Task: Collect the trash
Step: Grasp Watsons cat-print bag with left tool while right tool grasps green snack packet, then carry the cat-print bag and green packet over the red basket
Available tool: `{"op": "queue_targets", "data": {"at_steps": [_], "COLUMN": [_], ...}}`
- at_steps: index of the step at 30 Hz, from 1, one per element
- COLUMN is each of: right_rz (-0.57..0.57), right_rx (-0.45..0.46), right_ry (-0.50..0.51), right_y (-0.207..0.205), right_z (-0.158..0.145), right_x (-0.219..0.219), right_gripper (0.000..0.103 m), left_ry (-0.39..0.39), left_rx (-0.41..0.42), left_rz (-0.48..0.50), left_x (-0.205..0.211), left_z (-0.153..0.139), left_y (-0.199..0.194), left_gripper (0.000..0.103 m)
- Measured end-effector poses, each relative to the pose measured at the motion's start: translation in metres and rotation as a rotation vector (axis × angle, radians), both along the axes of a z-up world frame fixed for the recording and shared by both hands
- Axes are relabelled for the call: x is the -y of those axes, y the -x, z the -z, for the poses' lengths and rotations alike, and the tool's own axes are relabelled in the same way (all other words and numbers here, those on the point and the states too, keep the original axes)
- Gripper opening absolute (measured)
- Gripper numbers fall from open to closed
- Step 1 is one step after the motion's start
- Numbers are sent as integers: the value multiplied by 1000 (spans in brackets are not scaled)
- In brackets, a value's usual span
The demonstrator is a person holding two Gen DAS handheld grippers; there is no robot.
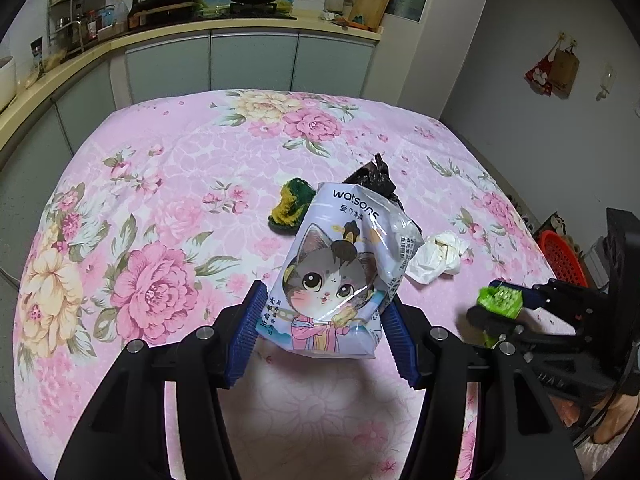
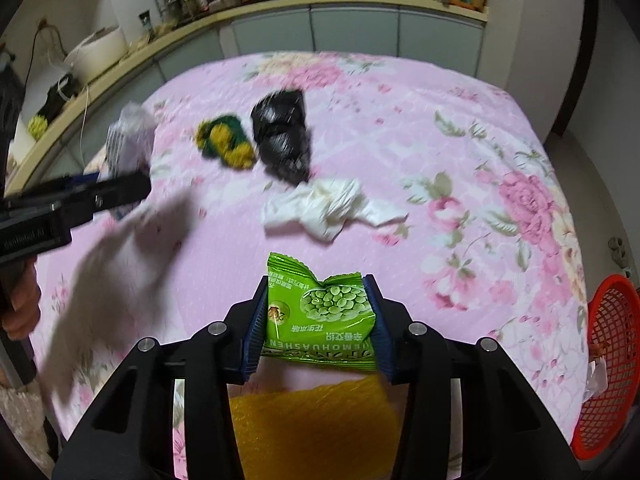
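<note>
My left gripper (image 1: pixel 322 316) is shut on a pale tissue pack with a cartoon cat (image 1: pixel 340 268), lifted above the pink flowered tablecloth (image 1: pixel 160 200). My right gripper (image 2: pixel 320 320) is shut on a green snack packet (image 2: pixel 320 312), its blue pads pressing both sides; the same packet (image 1: pixel 500 300) shows at the right of the left wrist view. On the cloth lie a crumpled white tissue (image 2: pixel 328 208), a black crumpled bag (image 2: pixel 284 136) and a green and yellow scrubber (image 2: pixel 226 142). A yellow mesh piece (image 2: pixel 316 424) lies under the right gripper.
A red mesh basket (image 2: pixel 608 364) stands off the table's right edge. The left gripper with its pack (image 2: pixel 124 152) shows blurred at the left of the right wrist view, with a hand (image 2: pixel 20 308) below. A kitchen counter (image 1: pixel 200 28) with pans runs behind the table.
</note>
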State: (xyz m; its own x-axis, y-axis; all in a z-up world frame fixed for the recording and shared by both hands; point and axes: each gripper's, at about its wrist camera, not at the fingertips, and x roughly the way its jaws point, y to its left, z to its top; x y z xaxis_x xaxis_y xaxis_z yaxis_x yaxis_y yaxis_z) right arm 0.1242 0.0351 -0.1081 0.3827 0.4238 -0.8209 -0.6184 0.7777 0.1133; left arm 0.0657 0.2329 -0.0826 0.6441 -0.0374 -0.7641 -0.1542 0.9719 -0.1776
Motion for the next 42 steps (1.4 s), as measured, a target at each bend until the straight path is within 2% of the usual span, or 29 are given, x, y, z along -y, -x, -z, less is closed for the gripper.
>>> {"op": "queue_targets", "data": {"at_steps": [16,33,42], "right_rz": [161,308,402], "right_rx": [92,161,210], "right_ry": [-143,-239,-279], "right_y": [-22,-39,-43], "right_z": [-54,-93,-115], "right_x": [44,107,152], "right_gripper": [43,43,43], "left_ry": [-17,-69,-92], "left_rx": [37,69,97], "left_rz": [2,61,123], "left_x": [6,42,74], "left_z": [-19,-45,-62], "left_y": [-4,-26,-42], "left_gripper": [55,55,55]}}
